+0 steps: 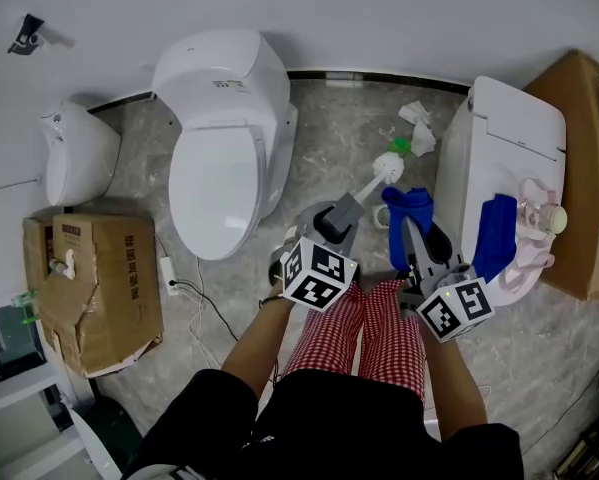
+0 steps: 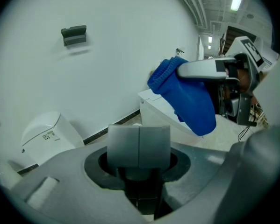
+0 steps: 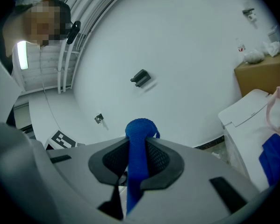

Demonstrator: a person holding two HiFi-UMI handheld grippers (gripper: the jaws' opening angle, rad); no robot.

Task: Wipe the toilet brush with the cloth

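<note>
Left gripper (image 1: pixel 331 224): you clamp the toilet brush (image 1: pixel 383 171) by its stiff handle, bristle head out ahead.
Right gripper (image 3: pixel 137 160): pinches the soft, floppy cloth (image 3: pixel 140 130), near that head.
Handling: brush likely light and rigid; grip the handle end.

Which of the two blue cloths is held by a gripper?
The hanging cloth beside the toilet brush: the right gripper pinches it in the air. The other cloth lies draped on the right toilet, no gripper on it.
</note>
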